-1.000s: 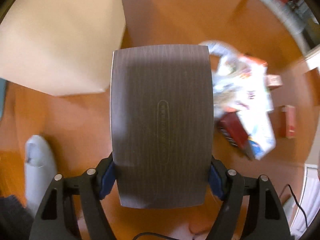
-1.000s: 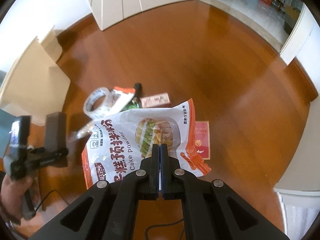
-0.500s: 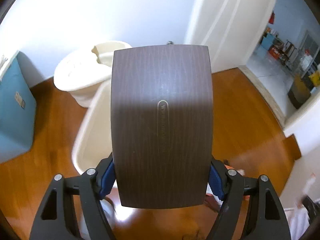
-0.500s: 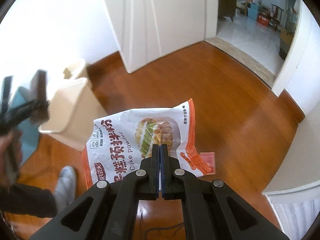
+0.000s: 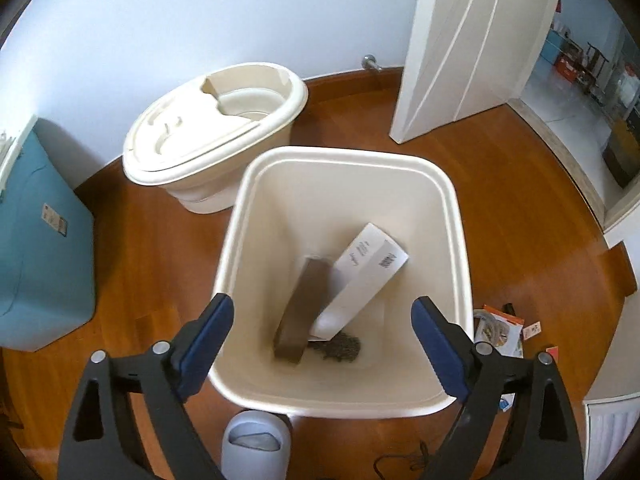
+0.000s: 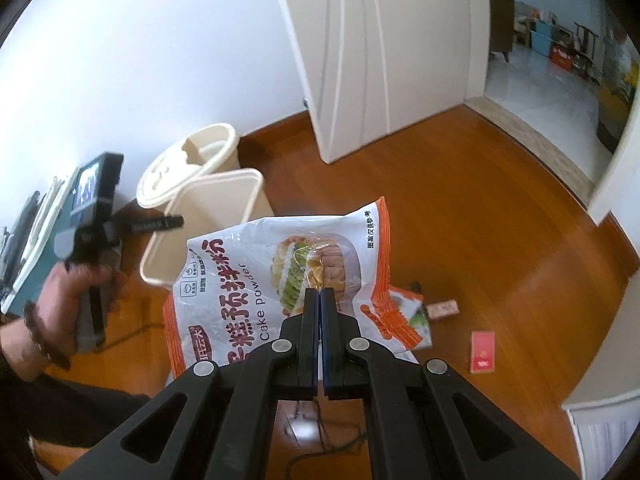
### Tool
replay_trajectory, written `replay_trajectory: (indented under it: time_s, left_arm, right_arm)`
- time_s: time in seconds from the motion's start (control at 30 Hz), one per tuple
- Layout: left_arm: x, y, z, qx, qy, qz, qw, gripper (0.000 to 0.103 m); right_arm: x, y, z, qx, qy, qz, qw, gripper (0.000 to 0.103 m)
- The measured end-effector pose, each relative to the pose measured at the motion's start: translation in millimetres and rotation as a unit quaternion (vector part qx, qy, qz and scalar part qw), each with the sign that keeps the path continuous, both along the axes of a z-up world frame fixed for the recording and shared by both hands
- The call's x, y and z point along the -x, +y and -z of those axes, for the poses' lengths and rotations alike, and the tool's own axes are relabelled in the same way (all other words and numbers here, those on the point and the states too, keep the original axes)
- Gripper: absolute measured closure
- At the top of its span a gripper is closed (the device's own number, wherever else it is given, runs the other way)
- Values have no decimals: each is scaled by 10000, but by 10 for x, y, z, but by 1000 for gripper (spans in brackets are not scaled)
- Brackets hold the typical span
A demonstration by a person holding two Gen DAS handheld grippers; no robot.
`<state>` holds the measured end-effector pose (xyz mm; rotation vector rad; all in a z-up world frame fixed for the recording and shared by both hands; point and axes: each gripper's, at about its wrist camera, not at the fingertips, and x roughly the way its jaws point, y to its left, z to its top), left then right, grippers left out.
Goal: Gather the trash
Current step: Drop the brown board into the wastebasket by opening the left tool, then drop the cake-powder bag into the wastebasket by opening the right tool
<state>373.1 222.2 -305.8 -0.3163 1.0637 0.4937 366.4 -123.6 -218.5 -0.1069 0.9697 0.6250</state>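
Observation:
My left gripper (image 5: 322,324) is open and empty, held over the cream bin (image 5: 452,200). A dark brown box (image 5: 302,308) lies inside the bin against a white box (image 5: 360,280) and a dark clump. My right gripper (image 6: 319,294) is shut on a white and orange cake powder bag (image 6: 248,272), held above the floor to the right of the bin (image 6: 224,204). The left gripper (image 6: 160,224) shows over the bin's left edge in the right wrist view.
A cream lid (image 5: 216,124) lies on the floor behind the bin. A teal container (image 5: 36,240) stands at the left. Loose packets (image 5: 500,328) and a red box (image 6: 482,350) lie on the wooden floor. A white door (image 6: 380,52) stands open.
My left gripper has opened and the brown box has dropped into the bin. My right gripper has carried the bag up and towards the bin.

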Motion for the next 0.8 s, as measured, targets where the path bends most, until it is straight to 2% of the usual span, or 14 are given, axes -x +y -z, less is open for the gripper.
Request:
replay_trajectory:
  time_s: [0.17, 0.37, 0.5, 0.57, 0.7, 0.77, 0.8]
  left_arm:
    - [331, 109, -253, -115, -115, -292, 9994, 11]
    - [869, 383, -226, -33, -127, -880, 9960, 11]
    - [998, 559, -161, 117, -72, -1154, 9932, 11]
    - [1029, 626, -156, 134, -95, -1254, 9920, 11]
    - [1036, 645, -177, 69, -144, -1224, 9924, 11]
    - [1046, 654, -179, 77, -180, -1214, 9924, 11]
    - [1050, 656, -184, 49, -202, -1249, 9920, 11]
  right_arm:
    - [-109, 516, -141, -54, -148, -190, 9997, 102]
    - [-383, 1429, -66, -70, -242, -430, 9988, 102]
    - [-488, 2089, 205, -27, -76, -502, 9987, 101]
    - [-524, 2372, 410, 43, 188, -553, 9983, 100]
    - [-599, 2702, 775, 252, 509, -415, 9975, 97]
    - [-647, 2798, 960, 448, 778, -346, 9954, 92]
    - [-655, 2816, 1007, 486, 833, -326, 9948, 77]
